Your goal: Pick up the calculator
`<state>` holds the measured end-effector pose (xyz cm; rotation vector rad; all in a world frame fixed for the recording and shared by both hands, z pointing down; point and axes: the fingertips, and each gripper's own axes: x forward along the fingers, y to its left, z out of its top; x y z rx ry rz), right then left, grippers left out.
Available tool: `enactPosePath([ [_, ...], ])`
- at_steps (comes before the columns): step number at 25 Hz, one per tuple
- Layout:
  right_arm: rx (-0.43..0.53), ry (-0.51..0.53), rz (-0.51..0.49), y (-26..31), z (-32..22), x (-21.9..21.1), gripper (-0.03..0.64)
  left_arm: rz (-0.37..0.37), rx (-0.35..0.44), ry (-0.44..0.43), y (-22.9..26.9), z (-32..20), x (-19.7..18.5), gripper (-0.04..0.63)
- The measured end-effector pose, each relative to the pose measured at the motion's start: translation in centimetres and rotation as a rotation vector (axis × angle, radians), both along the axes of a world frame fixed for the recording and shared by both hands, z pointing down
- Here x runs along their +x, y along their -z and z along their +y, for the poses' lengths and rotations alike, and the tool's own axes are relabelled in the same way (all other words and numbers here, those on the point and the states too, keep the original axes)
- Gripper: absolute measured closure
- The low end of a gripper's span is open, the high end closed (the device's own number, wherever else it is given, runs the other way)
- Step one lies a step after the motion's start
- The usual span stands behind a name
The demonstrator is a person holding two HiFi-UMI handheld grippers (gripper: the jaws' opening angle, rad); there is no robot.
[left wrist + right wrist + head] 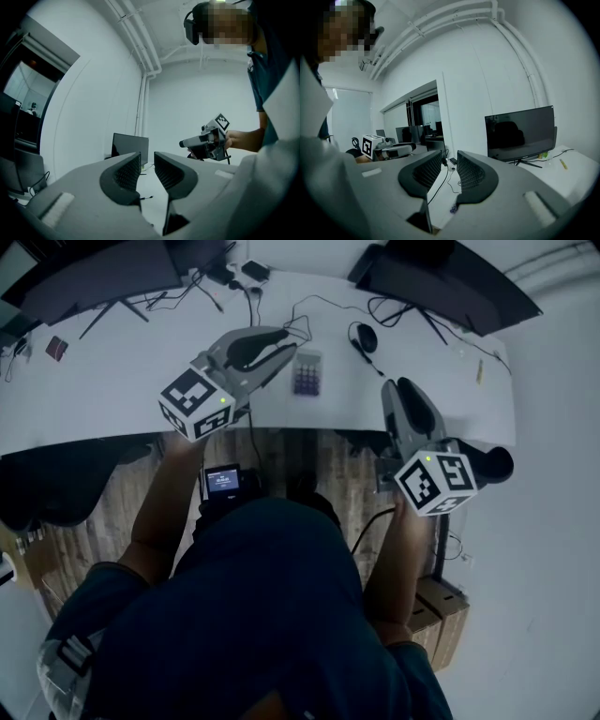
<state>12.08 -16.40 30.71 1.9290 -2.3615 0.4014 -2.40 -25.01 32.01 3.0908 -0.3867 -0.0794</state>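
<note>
Head view: the calculator lies flat on the white tabletop, upper centre of the frame and close to the near edge, with its purple keys facing up. The left gripper is held above the tabletop at upper left of centre. Its tip is just left of the calculator and not touching it. In the left gripper view its fingers stand a narrow gap apart with nothing between them, only open air and a far monitor. The right gripper sits right of centre over the tabletop's near edge, well apart from the calculator. Its fingers are likewise slightly parted and empty, pointing along the tabletop toward a dark monitor. A mouse and loose cables lie beyond the calculator. Two dark monitors stand at the top corners of the head view. Wooden floor shows below the tabletop's edge. A small lit screen sits at the person's chest.
</note>
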Motion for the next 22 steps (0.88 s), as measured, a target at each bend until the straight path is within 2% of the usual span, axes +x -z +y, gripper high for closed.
enactPosePath([
  [6,0.003,0.036,-0.015,-0.7,-2.5,1.1,0.517,-0.029,-0.02,0.053,-1.6,-1.9,-0.1,0.508],
  [14,0.009,0.157,-0.044,-0.9,-7.7,1.3,0.517,-0.076,-0.064,0.167,-3.3,-5.2,-0.2,0.508],
  [22,-0.043,0.232,-0.068,-3.3,-11.8,3.2,0.517,-0.129,-0.175,0.232,-8.4,-8.5,1.9,0.508],
])
